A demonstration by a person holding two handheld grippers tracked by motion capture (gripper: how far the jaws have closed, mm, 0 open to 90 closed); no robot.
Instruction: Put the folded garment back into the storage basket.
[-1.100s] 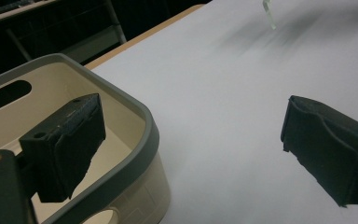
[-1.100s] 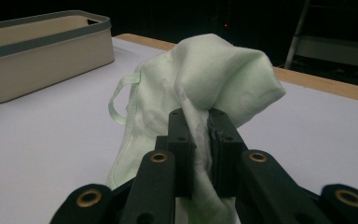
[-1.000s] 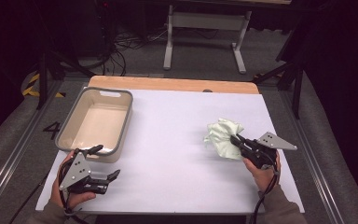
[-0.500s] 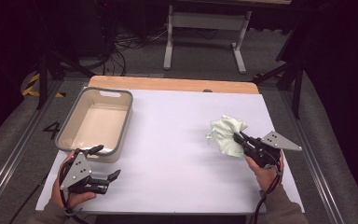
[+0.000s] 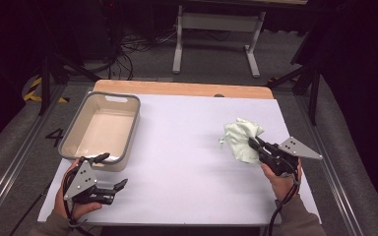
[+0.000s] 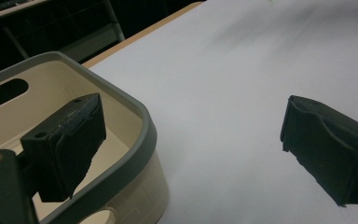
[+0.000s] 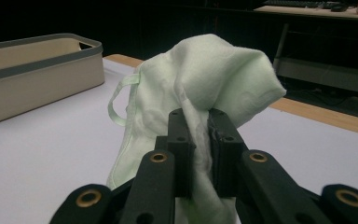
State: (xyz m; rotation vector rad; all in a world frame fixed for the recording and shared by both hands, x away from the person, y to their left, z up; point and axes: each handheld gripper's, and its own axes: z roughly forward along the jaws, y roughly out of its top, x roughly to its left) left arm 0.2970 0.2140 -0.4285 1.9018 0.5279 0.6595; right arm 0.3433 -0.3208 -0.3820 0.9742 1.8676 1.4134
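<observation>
— Pinching the cloth, is it?
— Yes. The right gripper has its jaws clamped on a fold of the pale green cloth, which bunches up above and beyond the tips, with a thin loop hanging at its left side.
— Where is that on the table?
— Toward the right edge, the cloth just ahead of the right gripper, well apart from the bin.
— And the other one?
— The left gripper rests near the bin's front corner, jaws spread wide, nothing between them.
</observation>
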